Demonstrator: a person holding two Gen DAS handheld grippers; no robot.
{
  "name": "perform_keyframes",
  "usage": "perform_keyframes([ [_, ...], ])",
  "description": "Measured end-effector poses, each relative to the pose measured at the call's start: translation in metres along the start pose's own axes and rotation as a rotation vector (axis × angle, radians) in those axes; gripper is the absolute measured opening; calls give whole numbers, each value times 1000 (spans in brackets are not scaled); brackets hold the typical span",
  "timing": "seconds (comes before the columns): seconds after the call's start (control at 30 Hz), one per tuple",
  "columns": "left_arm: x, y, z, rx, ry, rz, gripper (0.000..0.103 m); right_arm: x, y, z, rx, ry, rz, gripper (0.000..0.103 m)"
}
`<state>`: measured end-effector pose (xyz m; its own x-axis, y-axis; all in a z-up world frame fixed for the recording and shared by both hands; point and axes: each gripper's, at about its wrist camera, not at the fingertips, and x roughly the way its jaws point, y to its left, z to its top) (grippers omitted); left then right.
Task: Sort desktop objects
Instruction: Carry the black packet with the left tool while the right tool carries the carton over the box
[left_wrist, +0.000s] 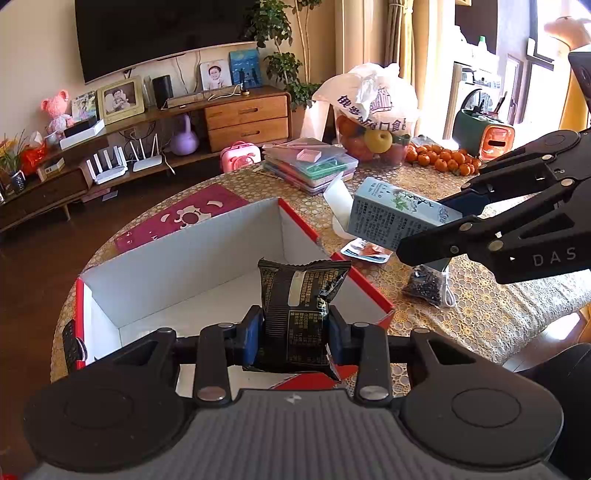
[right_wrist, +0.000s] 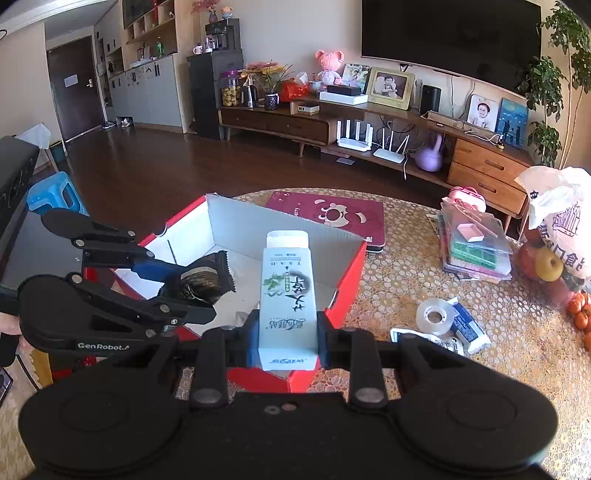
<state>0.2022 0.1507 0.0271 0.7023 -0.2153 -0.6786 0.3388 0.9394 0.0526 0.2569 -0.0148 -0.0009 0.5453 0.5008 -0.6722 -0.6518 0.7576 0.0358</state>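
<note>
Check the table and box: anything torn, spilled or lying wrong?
Nothing spilled. The pale carton in the right gripper has its top flap open. The black snack packet in the left gripper looks crumpled, held over the red box.

The lower half of the crinkled black foil snack packet (left_wrist: 295, 314) is hidden between the blue pads (left_wrist: 249, 338) of the left gripper. The near wall of the red cardboard box with white inside (left_wrist: 184, 258) disappears behind that gripper's body. The small clear bag of dark seeds (left_wrist: 424, 286), near the table's right edge, is partly covered by the right gripper's finger (left_wrist: 443, 243). Print on the pale green-and-white carton (right_wrist: 287, 295) is too small to read.
</note>
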Motion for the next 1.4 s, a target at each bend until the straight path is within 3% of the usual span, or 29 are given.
perform_keyframes([
  [0.33, 17, 43, -3, -47, 30, 42, 35, 31, 12, 12, 4, 18, 14, 28],
  [0.87, 55, 86, -5, -96, 112, 37, 35, 84, 24, 21, -10, 69, -6, 28],
  [1.23, 84, 95, -4, -64, 163, 45, 35, 123, 25, 24, -18, 116, -19, 28],
  [1.4, 101, 99, -5, -44, 223, 55, 35, 142, 25, 25, -29, 149, -49, 28],
])
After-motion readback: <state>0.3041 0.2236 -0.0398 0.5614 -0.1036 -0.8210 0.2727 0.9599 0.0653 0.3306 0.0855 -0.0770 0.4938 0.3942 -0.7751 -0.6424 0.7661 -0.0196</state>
